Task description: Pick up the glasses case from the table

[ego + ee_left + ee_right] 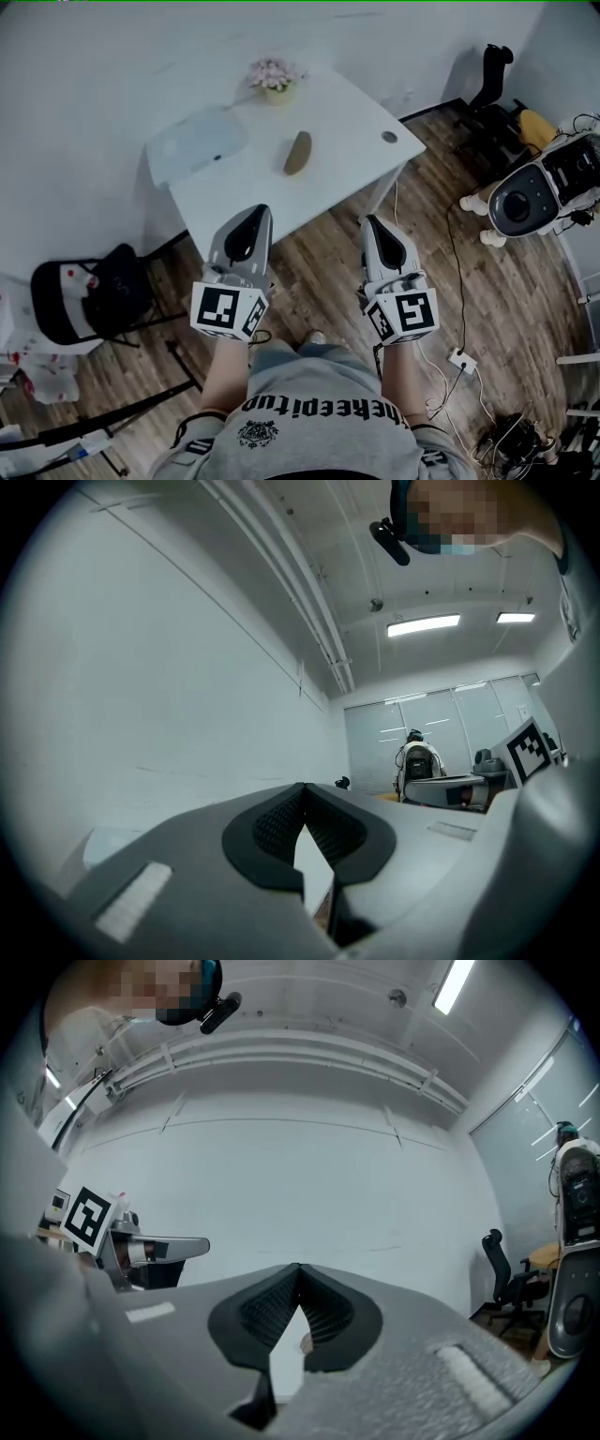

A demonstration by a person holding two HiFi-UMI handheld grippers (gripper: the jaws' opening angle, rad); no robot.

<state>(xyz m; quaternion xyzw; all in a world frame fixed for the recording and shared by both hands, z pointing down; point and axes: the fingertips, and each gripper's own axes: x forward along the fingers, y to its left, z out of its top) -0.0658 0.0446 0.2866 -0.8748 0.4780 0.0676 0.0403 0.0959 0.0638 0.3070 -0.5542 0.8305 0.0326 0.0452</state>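
Observation:
A tan oblong glasses case (298, 153) lies near the middle of the white table (342, 112) in the head view. My left gripper (255, 212) hangs over the table's near edge, short of the case, its jaws shut with nothing between them. My right gripper (370, 221) is held beside it over the wooden floor just off the table's near edge, jaws shut and empty too. In the left gripper view the left gripper (304, 789) shows tips touching. In the right gripper view the right gripper (298, 1270) is closed, and a sliver of the case (306, 1342) shows behind the pads.
A small pot of pink flowers (275, 78) stands at the table's far edge. A pale flat tray (197, 143) lies on its left part. A black chair (94, 291) stands left, an office chair (492, 89) and a round robot (525, 197) right. Cables (459, 309) run over the floor.

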